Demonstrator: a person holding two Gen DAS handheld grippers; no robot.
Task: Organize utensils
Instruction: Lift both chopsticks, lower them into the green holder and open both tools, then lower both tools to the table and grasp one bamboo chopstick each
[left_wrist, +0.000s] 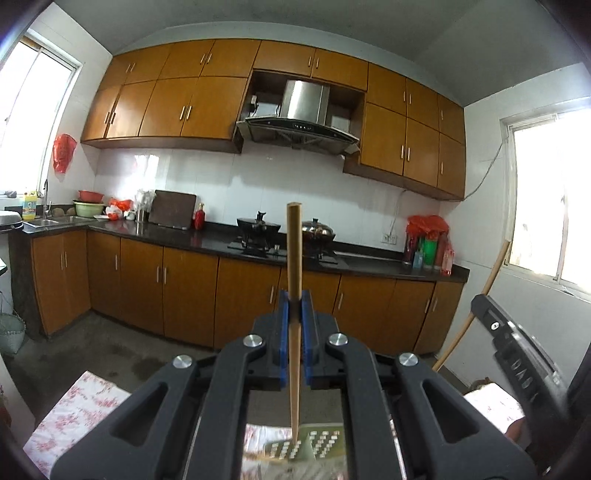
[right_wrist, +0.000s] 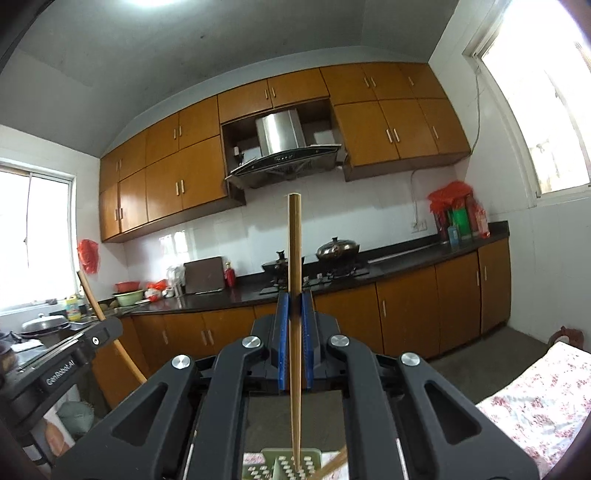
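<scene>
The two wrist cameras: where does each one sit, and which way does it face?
Left wrist: on the left gripper, facing the stove counter; jaws shut on a chopstick; right gripper at the right edge.
Right wrist: on the right gripper, same direction; jaws shut on another chopstick; left gripper at the left edge.
Shared: range hood, green utensil holder below.

Left gripper (left_wrist: 294, 295) points level across the kitchen, its blue-padded jaws clamped tight on a slim wooden chopstick (left_wrist: 294, 254). The stick stands upright, its blunt top rising in front of the black gas hob (left_wrist: 255, 245) on the dark worktop (left_wrist: 177, 238). Below the jaws, its thin tip hangs over a pale green perforated utensil basket (left_wrist: 306, 445). Right of the chopstick, a second black gripper (left_wrist: 513, 343) edges in.
</scene>
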